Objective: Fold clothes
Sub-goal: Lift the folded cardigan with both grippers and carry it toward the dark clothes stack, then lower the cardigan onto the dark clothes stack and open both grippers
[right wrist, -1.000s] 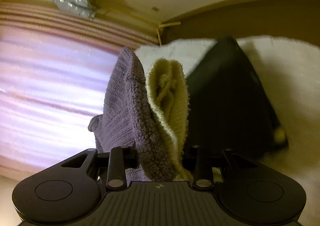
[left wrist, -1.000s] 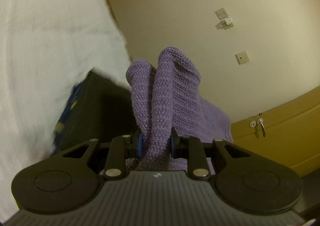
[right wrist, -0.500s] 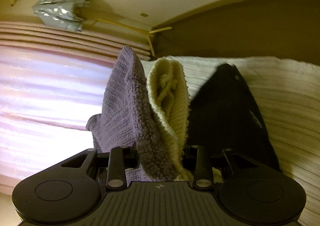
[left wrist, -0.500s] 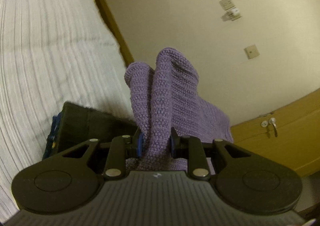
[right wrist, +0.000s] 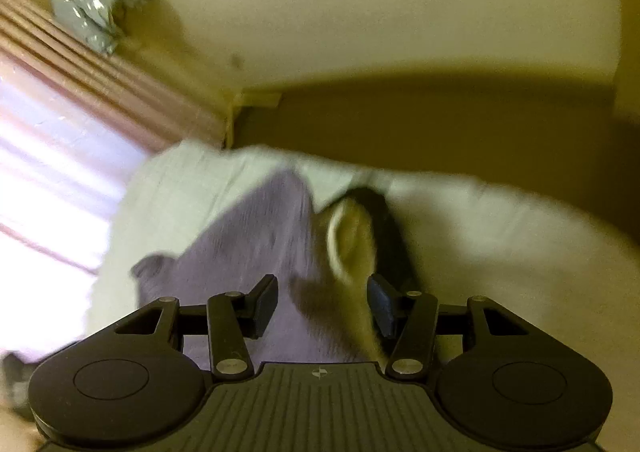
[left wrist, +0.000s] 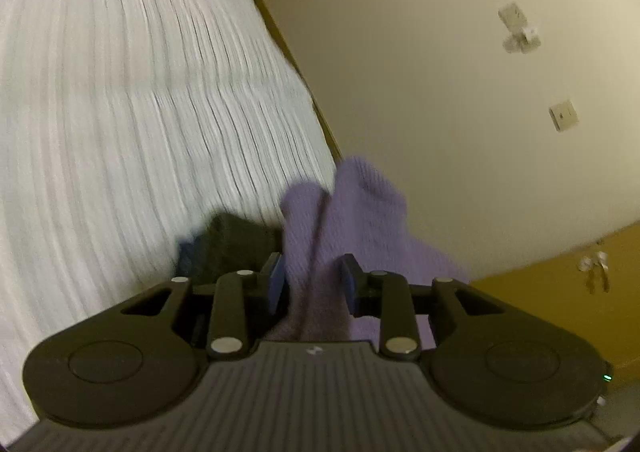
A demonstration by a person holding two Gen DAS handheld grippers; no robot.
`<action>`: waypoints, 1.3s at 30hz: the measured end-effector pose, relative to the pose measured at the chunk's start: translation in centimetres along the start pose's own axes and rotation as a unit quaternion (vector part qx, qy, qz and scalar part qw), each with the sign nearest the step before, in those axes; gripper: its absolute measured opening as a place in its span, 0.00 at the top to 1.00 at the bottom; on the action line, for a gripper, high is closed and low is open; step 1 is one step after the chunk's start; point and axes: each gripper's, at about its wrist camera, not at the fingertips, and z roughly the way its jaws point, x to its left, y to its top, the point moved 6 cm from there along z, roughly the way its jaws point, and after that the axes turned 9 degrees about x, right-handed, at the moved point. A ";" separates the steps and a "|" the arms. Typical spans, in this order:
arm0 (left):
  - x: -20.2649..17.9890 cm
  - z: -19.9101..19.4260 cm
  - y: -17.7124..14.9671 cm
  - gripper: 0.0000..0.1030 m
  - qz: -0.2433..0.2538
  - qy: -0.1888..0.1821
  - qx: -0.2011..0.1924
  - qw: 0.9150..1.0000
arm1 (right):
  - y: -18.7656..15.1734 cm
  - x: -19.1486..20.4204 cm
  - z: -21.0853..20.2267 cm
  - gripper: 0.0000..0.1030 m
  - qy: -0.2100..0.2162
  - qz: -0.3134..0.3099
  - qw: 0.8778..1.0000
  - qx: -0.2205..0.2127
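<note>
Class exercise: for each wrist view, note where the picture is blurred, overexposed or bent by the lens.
Left wrist view: the purple knitted garment and striped white bedcover are motion-smeared; the bed edge bows from fisheye distortion. Right wrist view: heavier blur on the garment; the pink-curtained window is blown out; dark corners show lens vignetting.

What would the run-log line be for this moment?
phase: fold in progress | left claw: shut on purple knit garment | right claw: open, garment lies between fingers | surface: white ribbed bedspread | image: motion-blurred
</note>
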 end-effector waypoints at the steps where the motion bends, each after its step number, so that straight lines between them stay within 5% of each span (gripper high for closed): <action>1: -1.0 -0.6 -0.2 0.82 0.026 0.007 -0.003 1.000 | -0.1 0.4 -1.1 0.49 -0.011 -0.019 1.000 -0.021; 7: -6.0 1.0 -3.3 0.89 0.163 0.038 0.030 0.985 | -4.4 4.3 -2.1 0.49 -0.025 -0.121 0.992 -0.020; 14: -8.9 5.7 -7.3 0.92 0.271 0.074 0.079 0.956 | -8.4 5.3 2.1 0.59 -0.068 -0.177 0.982 -0.002; 24: -5.7 8.1 -7.1 0.92 0.235 0.099 0.047 0.966 | -9.0 5.1 7.7 0.59 -0.090 -0.252 0.963 -0.001; 30: -6.2 8.6 -7.5 0.92 0.230 0.103 0.046 0.967 | -8.9 4.7 7.6 0.59 -0.096 -0.272 0.957 0.013; 34: -6.9 6.4 -7.4 0.95 0.215 0.094 0.042 0.971 | -8.4 4.7 5.8 0.59 -0.075 -0.245 0.966 0.021; 39: -7.0 1.3 -8.5 0.96 0.212 0.094 0.004 0.973 | -8.4 3.6 0.0 0.59 -0.041 -0.183 0.982 -0.029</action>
